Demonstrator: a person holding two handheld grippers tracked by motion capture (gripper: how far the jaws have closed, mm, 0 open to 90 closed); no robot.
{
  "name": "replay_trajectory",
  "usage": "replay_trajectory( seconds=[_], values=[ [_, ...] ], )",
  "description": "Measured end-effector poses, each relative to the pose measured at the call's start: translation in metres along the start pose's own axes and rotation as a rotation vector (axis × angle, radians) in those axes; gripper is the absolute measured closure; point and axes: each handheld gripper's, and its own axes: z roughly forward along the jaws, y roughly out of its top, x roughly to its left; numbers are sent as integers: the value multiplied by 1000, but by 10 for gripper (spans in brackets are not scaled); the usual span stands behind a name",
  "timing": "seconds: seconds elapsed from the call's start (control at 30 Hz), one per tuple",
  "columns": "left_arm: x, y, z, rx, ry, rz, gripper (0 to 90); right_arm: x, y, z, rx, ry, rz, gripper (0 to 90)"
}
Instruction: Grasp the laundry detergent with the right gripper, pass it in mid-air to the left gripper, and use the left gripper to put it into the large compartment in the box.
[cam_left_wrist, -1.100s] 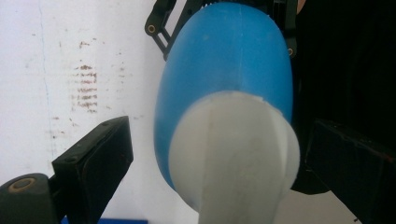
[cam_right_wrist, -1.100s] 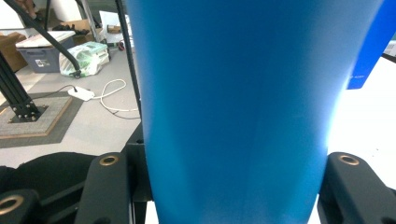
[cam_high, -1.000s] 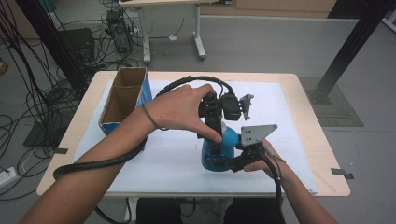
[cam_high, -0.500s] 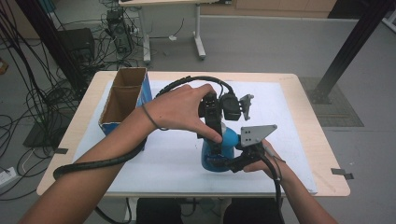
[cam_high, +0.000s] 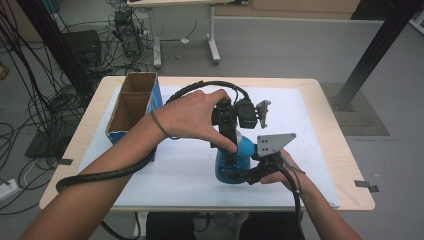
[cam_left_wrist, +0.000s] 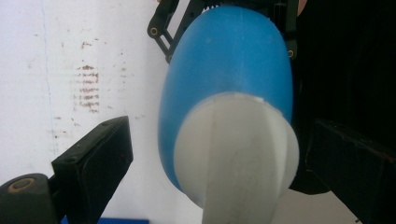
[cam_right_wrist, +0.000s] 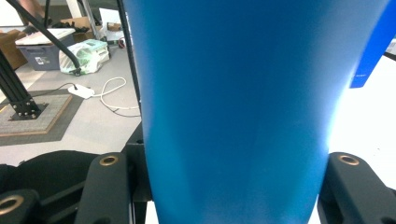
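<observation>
My right gripper (cam_high: 239, 175) is clamped on the lower body of the blue bottle (cam_high: 235, 160), which stands upright on the white mat (cam_high: 180, 170) toward the tabletop's (cam_high: 340, 150) near edge. My left gripper (cam_high: 227, 142) comes down from above, jaws spread on either side of the bottle's white cap (cam_left_wrist: 238, 149) without pressing it. An open cardboard box (cam_high: 132, 107) sits near the left edge.

No text, label, brand, number or sign can be read anywhere in these views.
</observation>
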Motion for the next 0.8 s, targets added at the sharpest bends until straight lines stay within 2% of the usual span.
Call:
replay_trajectory(
  seconds=[0.8],
  values=[
    [-2,3,1,8,4,2,79,1,-1,0,2,-7,4,424]
  ],
)
